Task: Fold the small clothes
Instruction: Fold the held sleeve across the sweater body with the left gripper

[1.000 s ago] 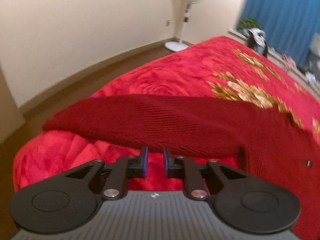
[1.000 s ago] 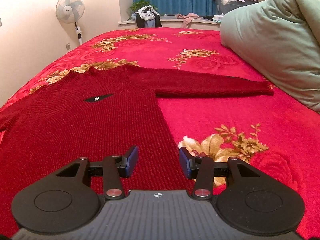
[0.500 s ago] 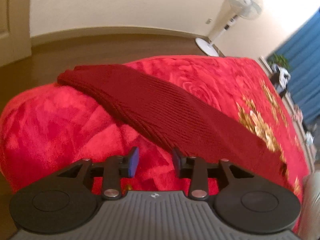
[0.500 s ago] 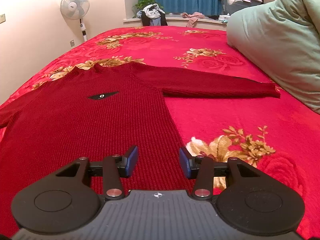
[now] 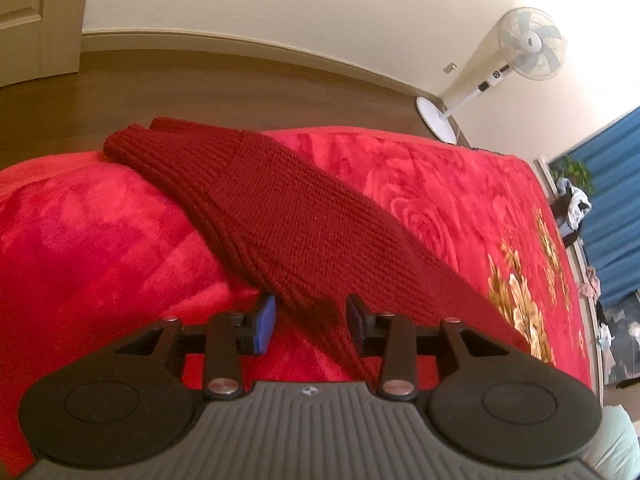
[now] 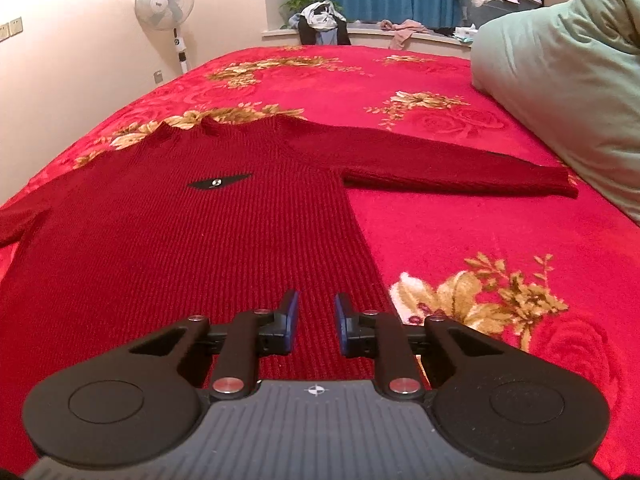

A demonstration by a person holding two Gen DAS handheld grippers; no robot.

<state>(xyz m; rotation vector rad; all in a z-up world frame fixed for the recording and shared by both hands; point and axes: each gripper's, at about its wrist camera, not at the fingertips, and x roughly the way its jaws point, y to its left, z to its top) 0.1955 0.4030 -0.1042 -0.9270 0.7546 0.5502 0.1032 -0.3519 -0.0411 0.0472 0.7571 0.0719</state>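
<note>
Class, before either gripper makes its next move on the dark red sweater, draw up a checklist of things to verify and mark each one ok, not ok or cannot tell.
1. Sweater body lies flat on the red bedspread: ok.
2. Far sleeve stretched out straight: ok.
3. Left gripper has the near sleeve between its open jaws, which have just been opening: ok.
4. Left pads pressing the sleeve: not ok.
5. Right gripper, jaws just closing, holds knit fabric: cannot tell.
6. Green pillow clear of the sweater: ok, though close to the far cuff.
</note>
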